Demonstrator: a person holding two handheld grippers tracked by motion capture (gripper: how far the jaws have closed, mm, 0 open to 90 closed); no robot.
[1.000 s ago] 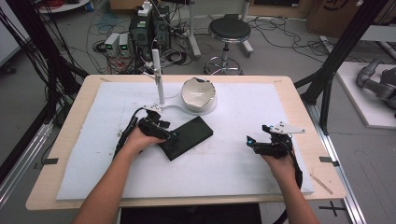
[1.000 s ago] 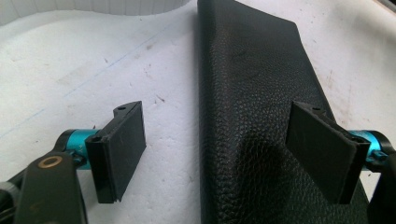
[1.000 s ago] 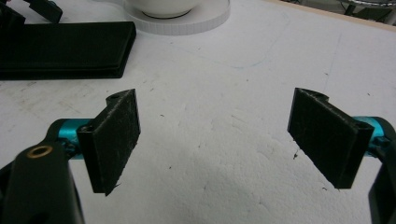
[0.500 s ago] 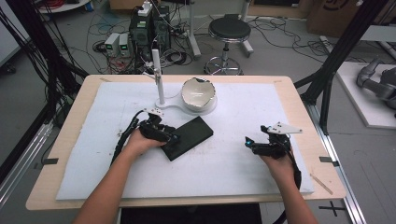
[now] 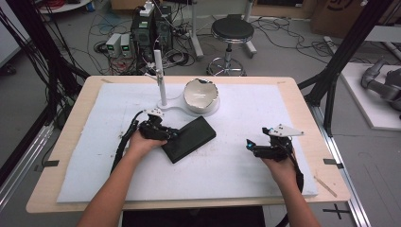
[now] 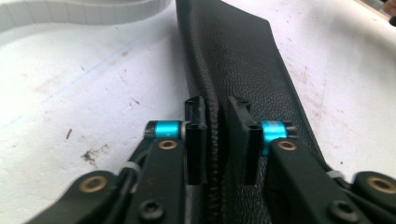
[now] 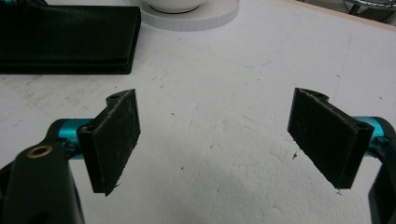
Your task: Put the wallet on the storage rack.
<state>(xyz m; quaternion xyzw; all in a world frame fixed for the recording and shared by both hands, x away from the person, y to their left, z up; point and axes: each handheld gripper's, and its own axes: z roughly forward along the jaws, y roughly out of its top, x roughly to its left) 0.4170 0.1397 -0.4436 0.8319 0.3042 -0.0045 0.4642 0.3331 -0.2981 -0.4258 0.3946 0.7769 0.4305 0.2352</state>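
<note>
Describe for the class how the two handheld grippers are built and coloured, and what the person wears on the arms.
Both the left gripper and right gripper are black, with bright blue cylinders by the flat black fingers and brass-coloured pivot pins. Each carries a grey three-cornered plate on top and trails a black cable. The person's forearms are bare, with no sleeves in the high view.

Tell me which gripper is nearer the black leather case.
Left. The left gripper is shut on the black leather case, its fingers pinching the stitched edge. The right gripper hovers open over the white mat, well clear to the case's right.
</note>
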